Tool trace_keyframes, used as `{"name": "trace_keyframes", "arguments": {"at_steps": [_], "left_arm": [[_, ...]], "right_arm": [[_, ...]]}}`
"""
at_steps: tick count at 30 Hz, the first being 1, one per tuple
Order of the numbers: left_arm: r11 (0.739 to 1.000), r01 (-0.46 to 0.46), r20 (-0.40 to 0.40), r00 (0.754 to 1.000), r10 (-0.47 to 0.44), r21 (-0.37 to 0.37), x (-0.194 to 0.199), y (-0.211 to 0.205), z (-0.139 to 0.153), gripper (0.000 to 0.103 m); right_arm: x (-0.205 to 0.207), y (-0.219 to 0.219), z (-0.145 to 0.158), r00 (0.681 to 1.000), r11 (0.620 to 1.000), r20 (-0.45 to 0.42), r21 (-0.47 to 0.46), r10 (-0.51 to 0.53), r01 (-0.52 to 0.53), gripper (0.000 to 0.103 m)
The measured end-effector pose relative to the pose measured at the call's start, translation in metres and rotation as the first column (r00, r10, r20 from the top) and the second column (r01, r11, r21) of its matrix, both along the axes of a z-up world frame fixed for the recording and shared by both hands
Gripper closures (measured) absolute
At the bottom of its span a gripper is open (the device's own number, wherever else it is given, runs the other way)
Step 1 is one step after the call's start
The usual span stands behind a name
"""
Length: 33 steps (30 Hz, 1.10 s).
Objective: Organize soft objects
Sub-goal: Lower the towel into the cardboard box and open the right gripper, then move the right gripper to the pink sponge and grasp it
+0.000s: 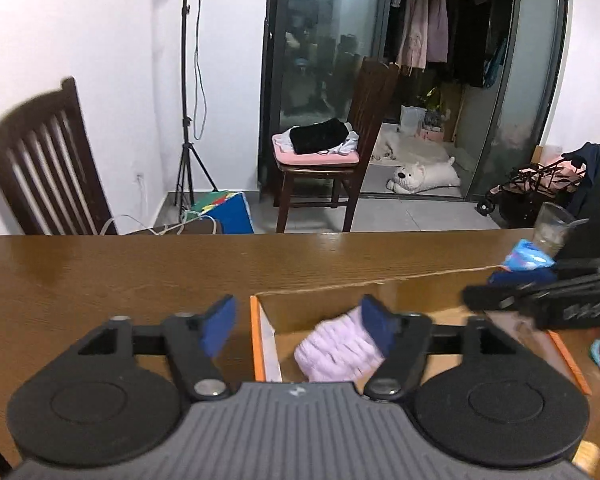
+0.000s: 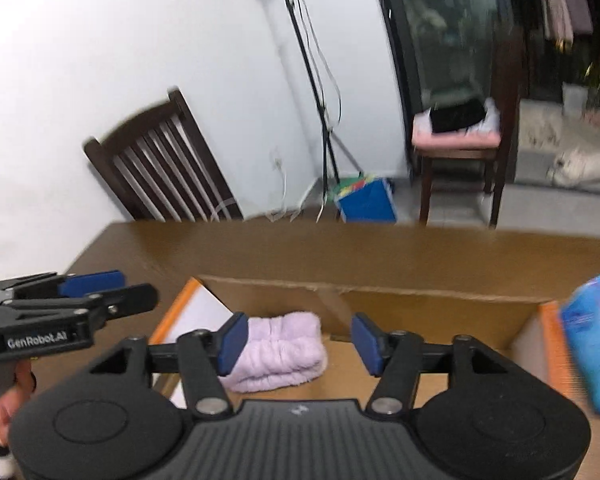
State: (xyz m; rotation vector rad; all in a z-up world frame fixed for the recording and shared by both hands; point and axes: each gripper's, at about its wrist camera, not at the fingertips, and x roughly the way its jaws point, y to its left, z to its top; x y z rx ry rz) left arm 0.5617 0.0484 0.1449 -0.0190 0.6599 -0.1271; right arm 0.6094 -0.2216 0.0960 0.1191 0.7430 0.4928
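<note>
Both claws hang over an open cardboard box [image 2: 420,300] on the brown bench [image 1: 120,272]. Left claw [image 1: 298,326] stands spread, nothing pinched; right claw [image 2: 296,344] is likewise spread and empty. Folded lilac cloth [image 2: 280,352] lies on the box floor, toward its left wall. Blue-and-white soft packet [image 2: 596,340] sits at the box's right edge.

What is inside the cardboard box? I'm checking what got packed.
A folded lilac towel lies on the floor of the cardboard box. The grippers hide the near part of the box.
</note>
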Motion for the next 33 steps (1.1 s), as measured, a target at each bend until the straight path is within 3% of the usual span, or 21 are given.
{"name": "trace_keyframes", "arguments": {"at_steps": [5,8,12,15,19,24,29,33], "left_arm": [[0.997,0.009,0.09,0.996,-0.016,0.073,-0.086,-0.01,0.055,0.016],[0.997,0.001,0.143,0.99,-0.012,0.073,-0.131,-0.015,0.079,0.014],[0.997,-0.003,0.202,0.979,-0.012,0.072,-0.189,-0.021,0.097,0.01],[0.998,-0.007,0.267,0.964,-0.008,0.056,-0.244,-0.032,0.091,0.006],[0.999,0.011,0.34,0.94,-0.022,0.033,-0.318,-0.045,0.06,0.003],[0.997,0.01,0.411,0.911,-0.039,0.072,-0.394,-0.065,0.001,0.0],[0.998,0.031,0.354,0.934,-0.047,0.051,-0.444,-0.081,-0.061,0.0],[1.0,0.018,0.265,0.964,-0.013,-0.015,-0.455,-0.077,-0.096,0.0]], "right_arm": [[-0.074,-0.055,0.074,0.988,0.999,0.151,-0.046,0.007,0.0,0.03],[-0.125,-0.084,0.106,0.972,0.997,0.232,-0.067,-0.02,0.037,0.024],[-0.19,-0.119,0.127,0.957,0.998,0.288,-0.036,-0.043,0.055,0.022],[-0.239,-0.136,0.128,0.945,0.999,0.323,0.009,-0.046,0.046,0.02],[-0.307,-0.144,0.108,0.919,1.0,0.392,0.019,-0.03,0.025,0.02],[-0.39,-0.138,0.06,0.87,1.0,0.493,-0.006,0.003,0.0,0.018],[-0.446,-0.12,-0.005,0.855,0.997,0.517,-0.072,0.032,0.006,0.018],[-0.471,-0.11,-0.053,0.899,0.999,0.438,-0.032,0.001,0.015,0.018]]}}
